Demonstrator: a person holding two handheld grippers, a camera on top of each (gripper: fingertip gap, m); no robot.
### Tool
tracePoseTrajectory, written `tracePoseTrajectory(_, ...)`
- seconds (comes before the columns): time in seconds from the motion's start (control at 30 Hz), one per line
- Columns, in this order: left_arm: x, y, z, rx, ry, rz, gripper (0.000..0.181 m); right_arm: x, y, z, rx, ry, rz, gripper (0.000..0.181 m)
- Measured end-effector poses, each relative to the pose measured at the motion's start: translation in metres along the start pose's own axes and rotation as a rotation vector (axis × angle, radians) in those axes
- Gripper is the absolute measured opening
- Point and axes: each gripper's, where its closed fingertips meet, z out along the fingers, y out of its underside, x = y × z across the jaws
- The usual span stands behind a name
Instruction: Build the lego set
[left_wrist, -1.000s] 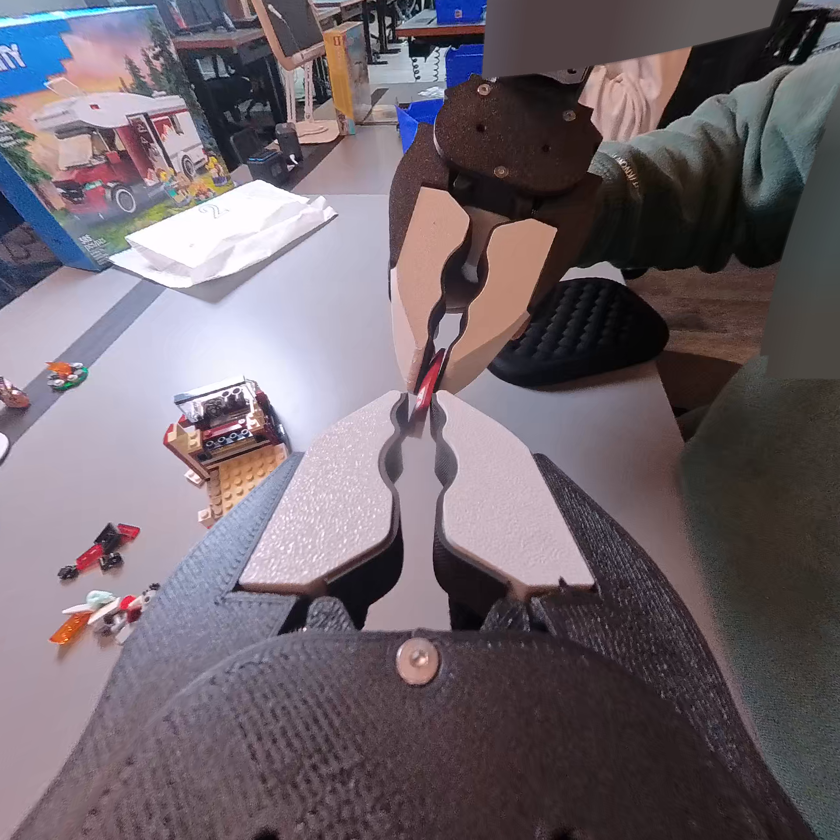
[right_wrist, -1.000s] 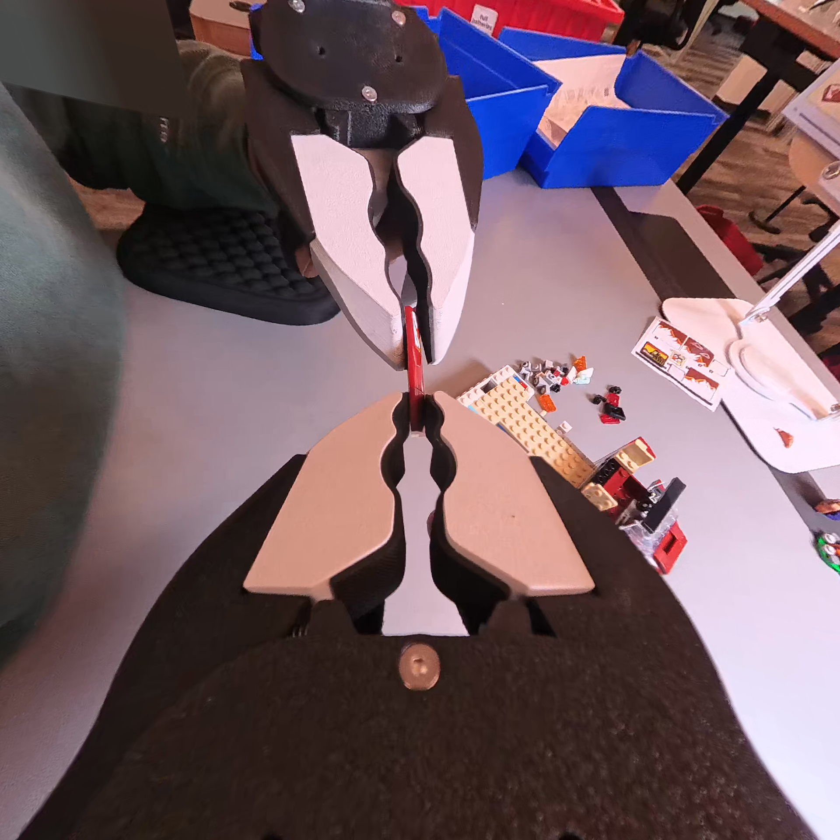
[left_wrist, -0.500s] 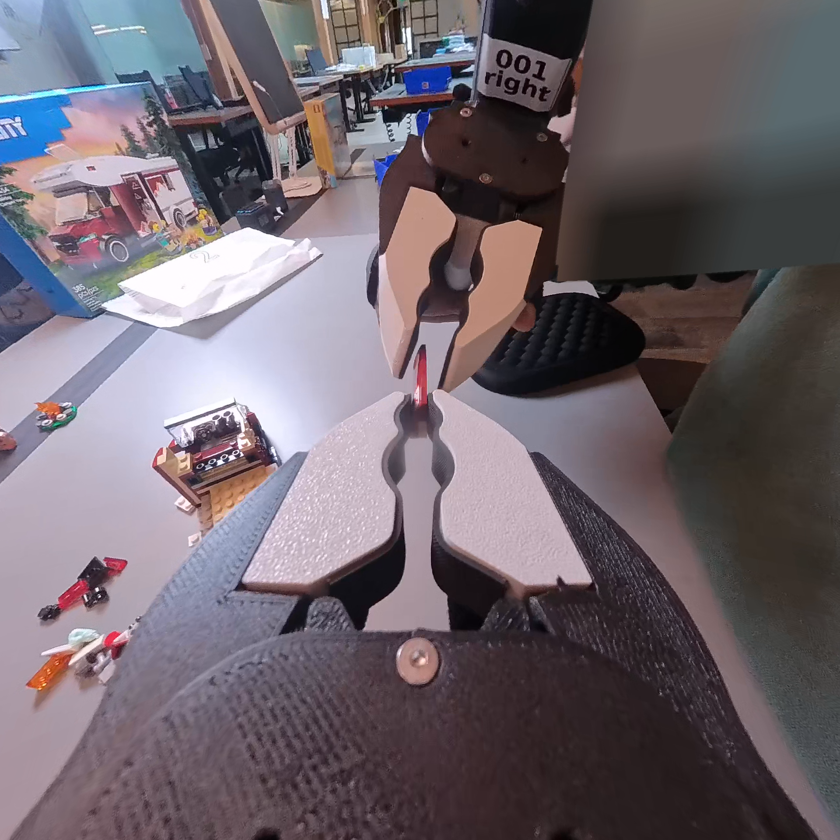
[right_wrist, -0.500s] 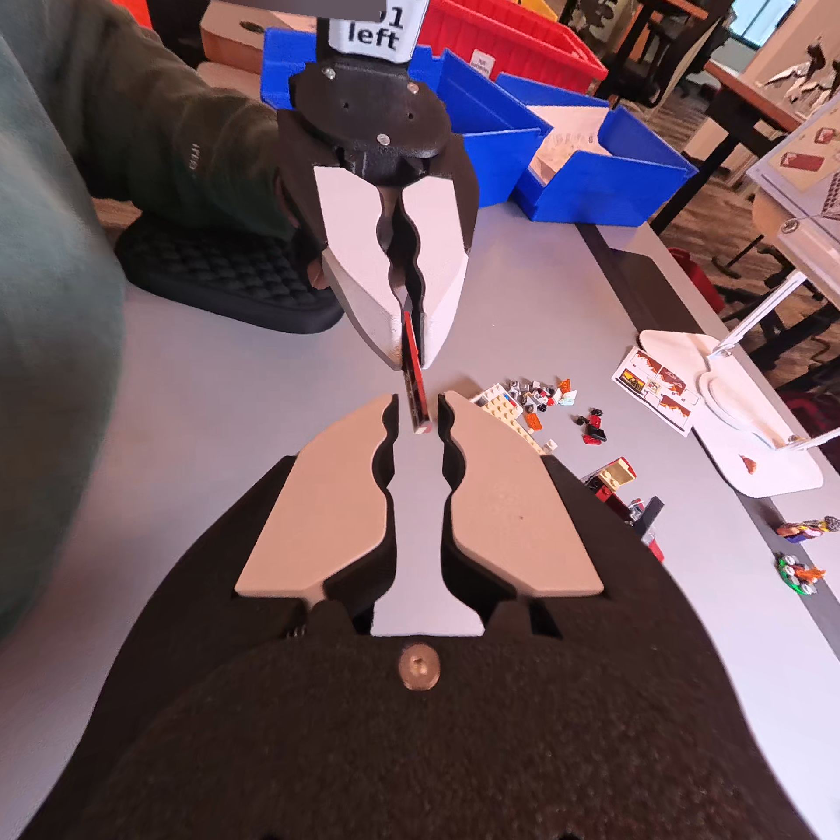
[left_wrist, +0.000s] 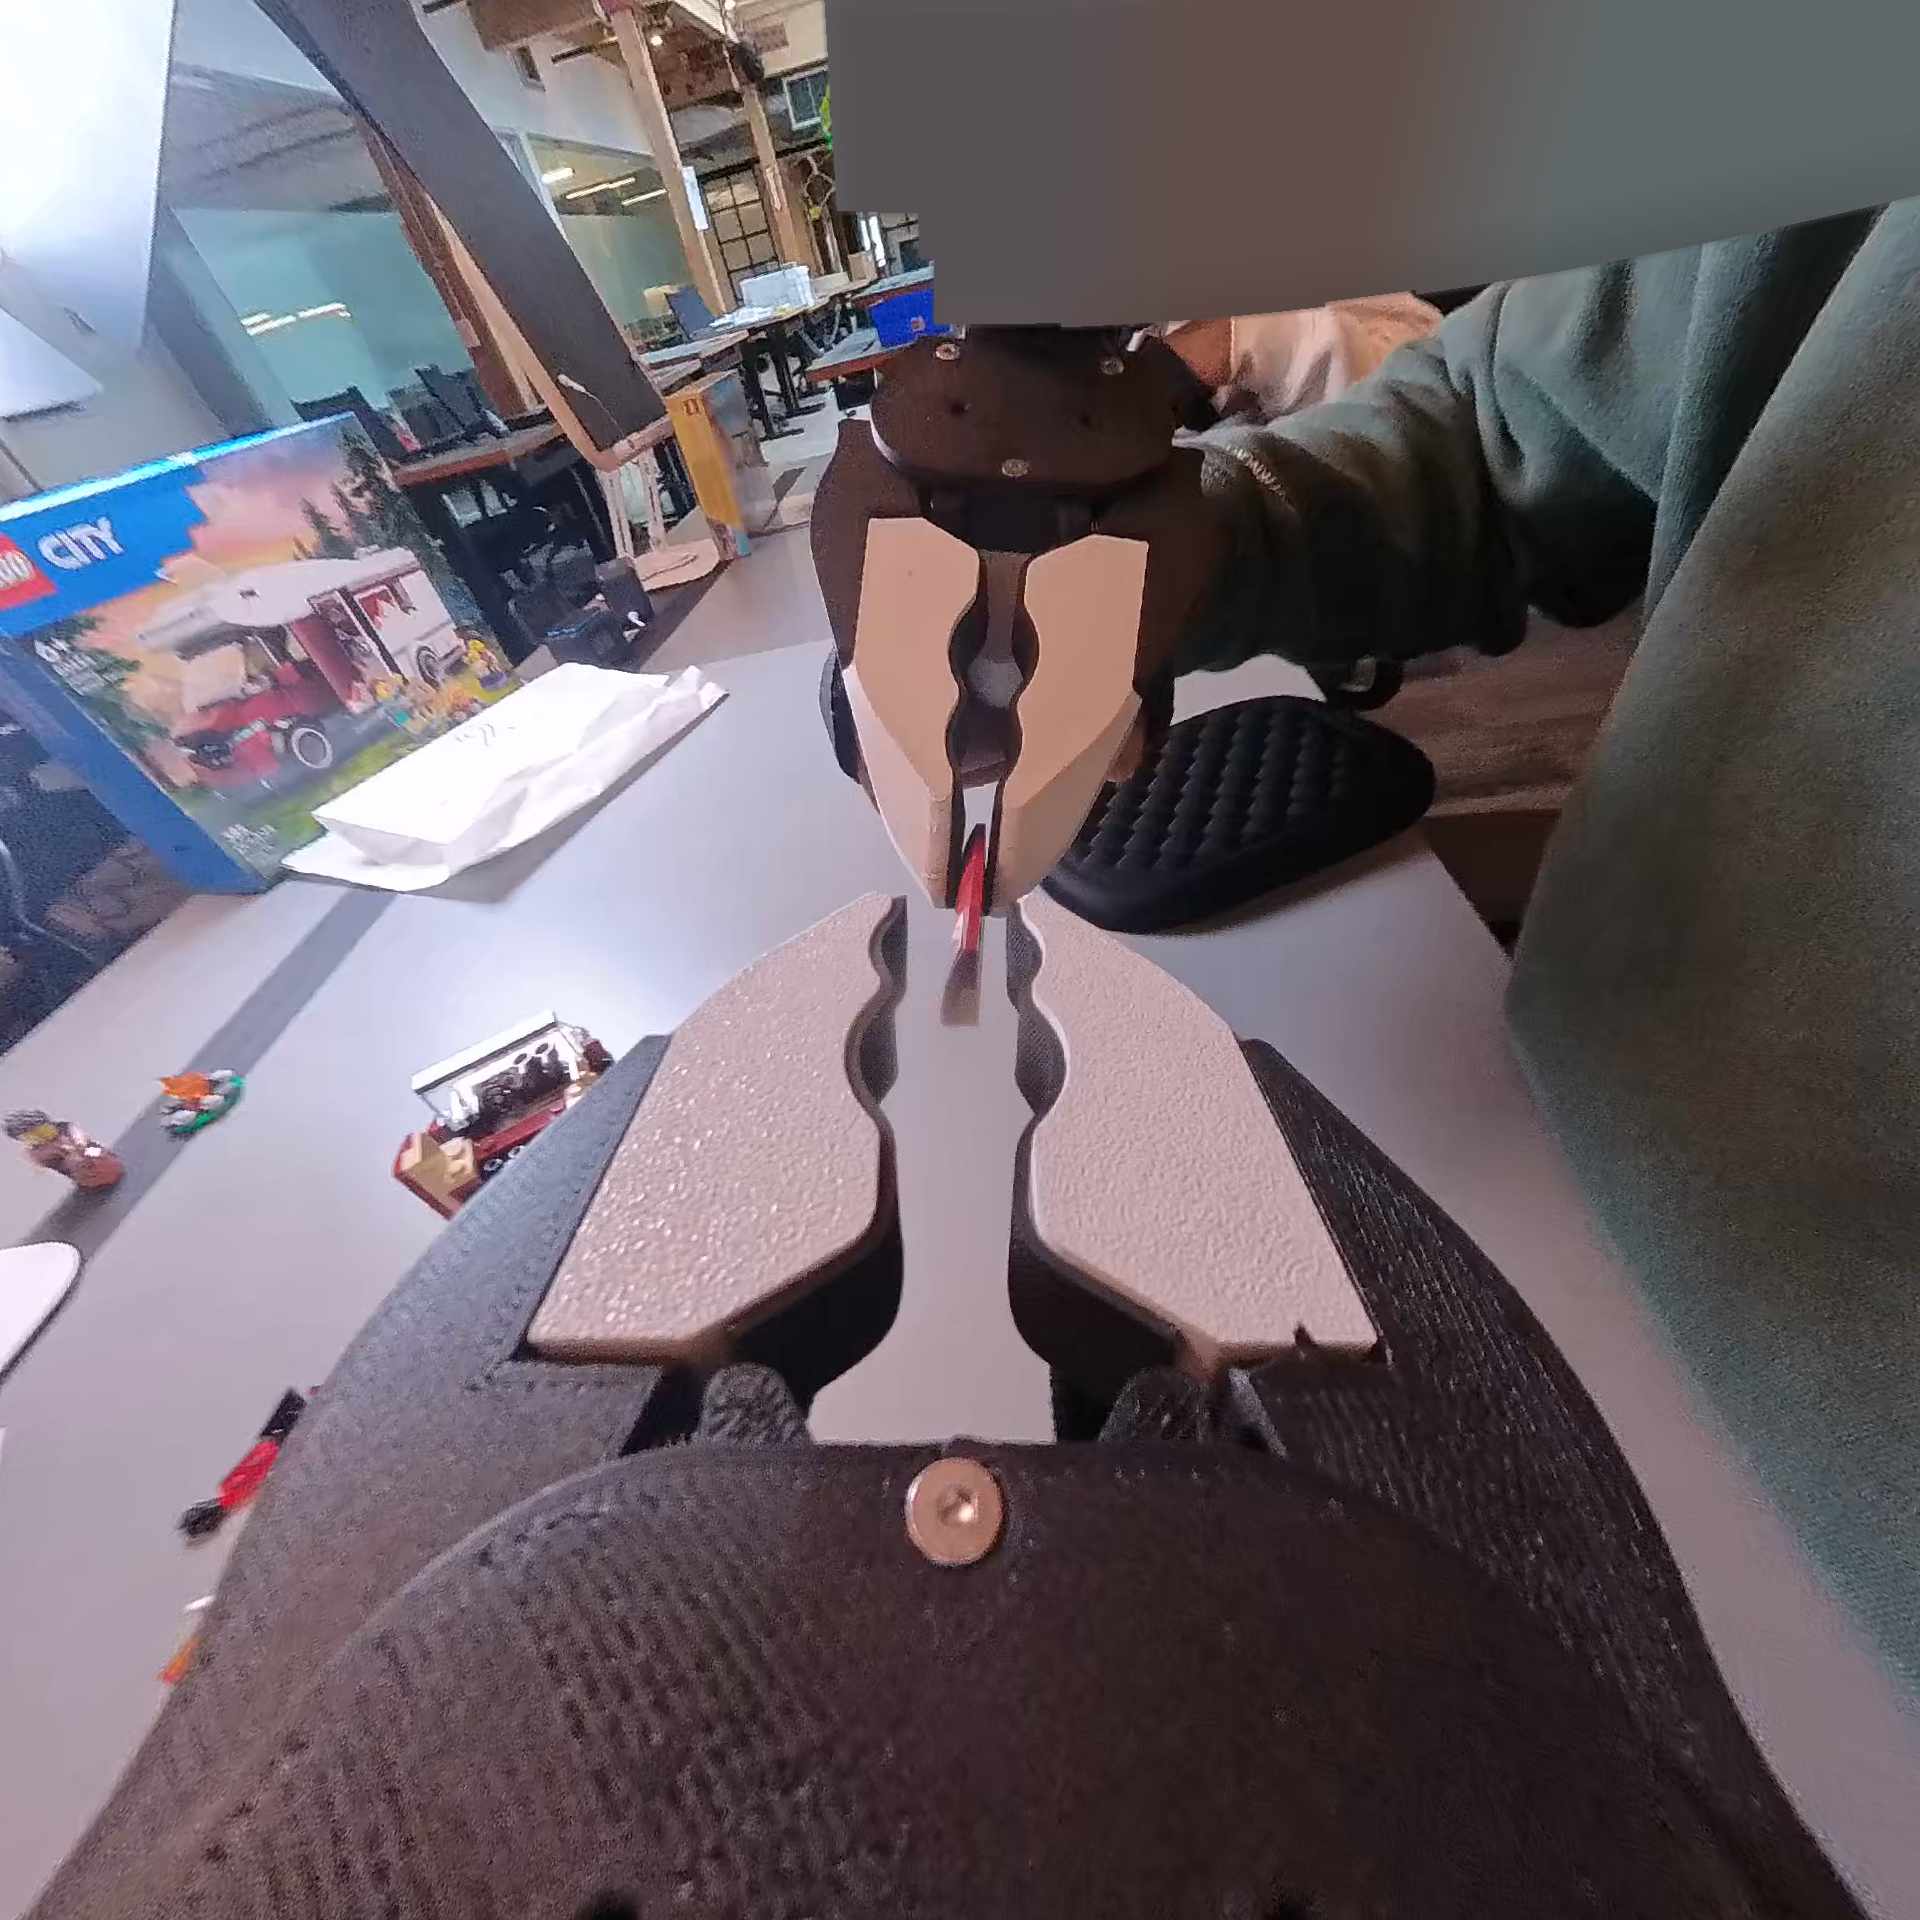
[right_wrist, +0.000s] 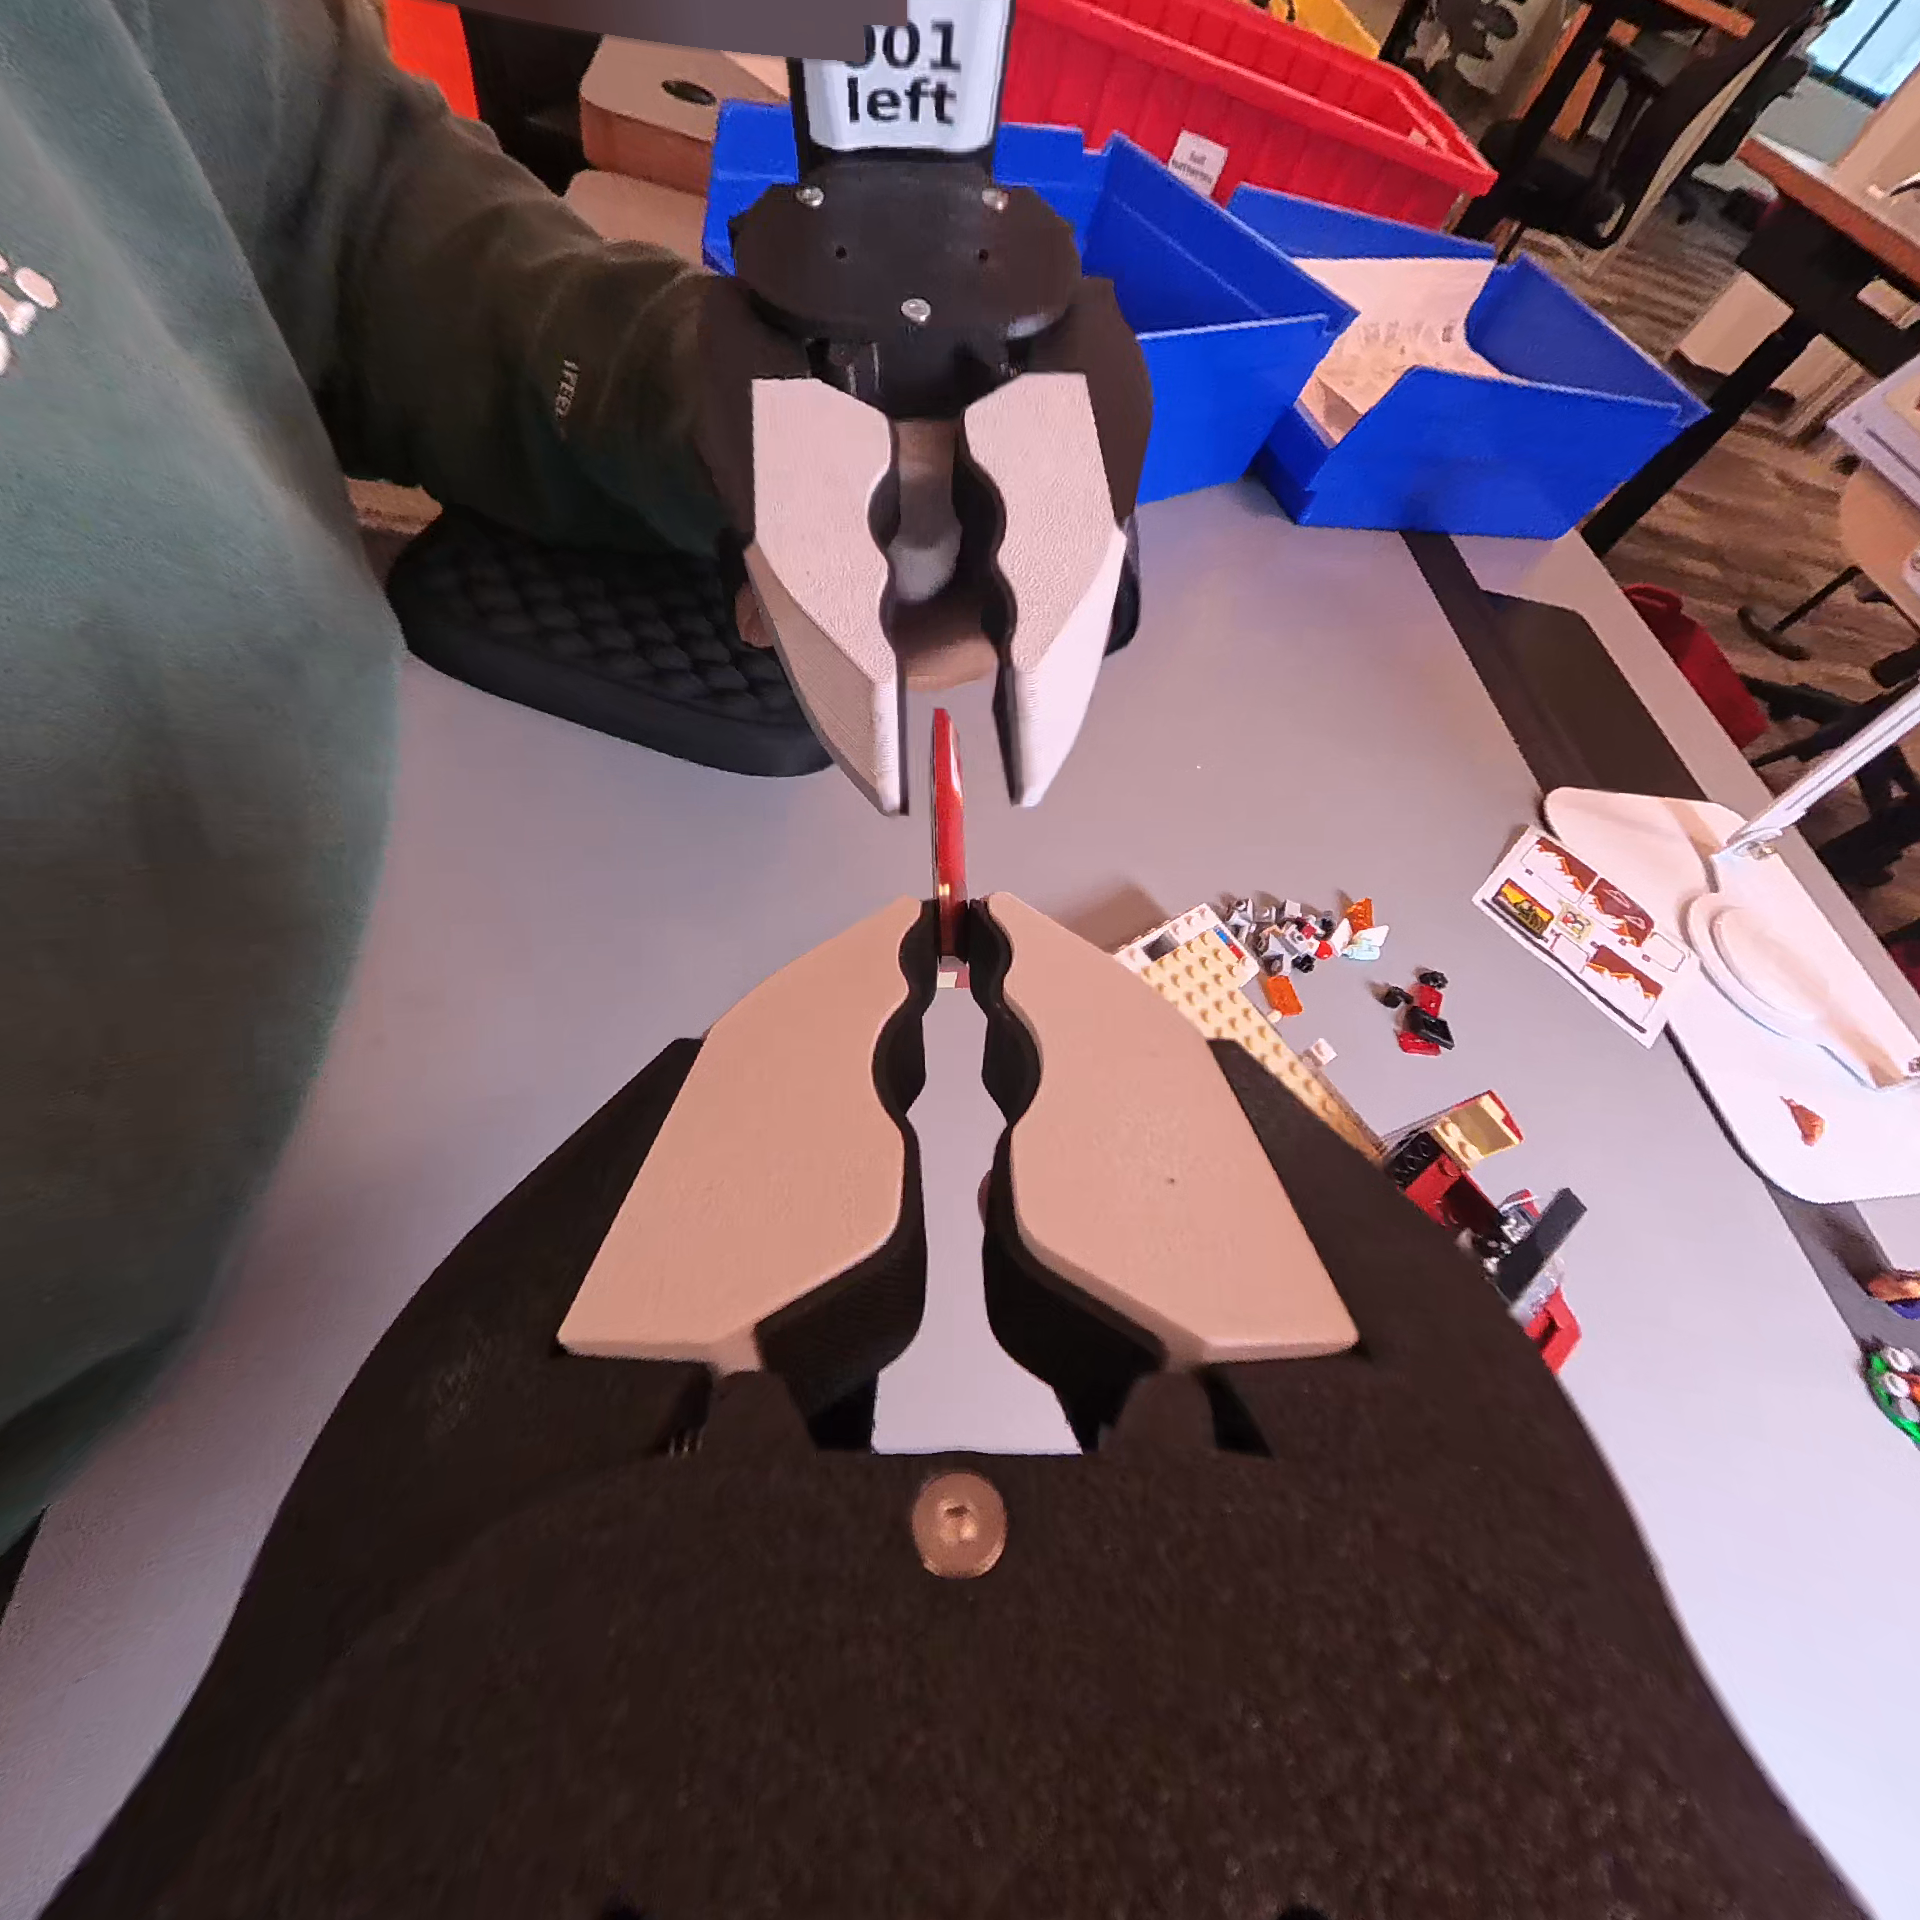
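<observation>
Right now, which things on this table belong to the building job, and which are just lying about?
In the job: thin red lego piece, pinched in the right gripper; open left gripper; half-built red and tan lego model; loose small lego bits.
Lying about: blue plastic bins; black mesh cushion; white paper bag.

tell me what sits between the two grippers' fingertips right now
A thin red lego piece bridges them: the right gripper pinches one end, the other reaches between the open left gripper's fingers. Right wrist view.
</observation>
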Motion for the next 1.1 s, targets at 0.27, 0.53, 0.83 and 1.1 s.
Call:
tracePoseTrajectory(0.27, 0.009, 0.009, 0.000, -0.091, -0.007, 0.142, 0.006, -0.008, 0.001, 0.004, -0.023, -0.051, 0.051, 0.006)
tracePoseTrajectory(0.53, 0.007, 0.008, -0.004, -0.074, 0.001, 0.118, 0.006, -0.007, -0.003, 0.007, 0.007, -0.040, 0.063, 0.006)
tracePoseTrajectory(0.83, 0.002, 0.009, -0.002, -0.014, -0.004, 0.011, 0.022, -0.005, 0.000, 0.005, -0.011, -0.012, 0.031, 0.006)
tracePoseTrajectory(1.1, -0.015, 0.007, -0.003, 0.136, 0.147, -0.639, 0.036, 0.018, 0.002, 0.007, -0.057, 0.308, -0.366, 0.006)
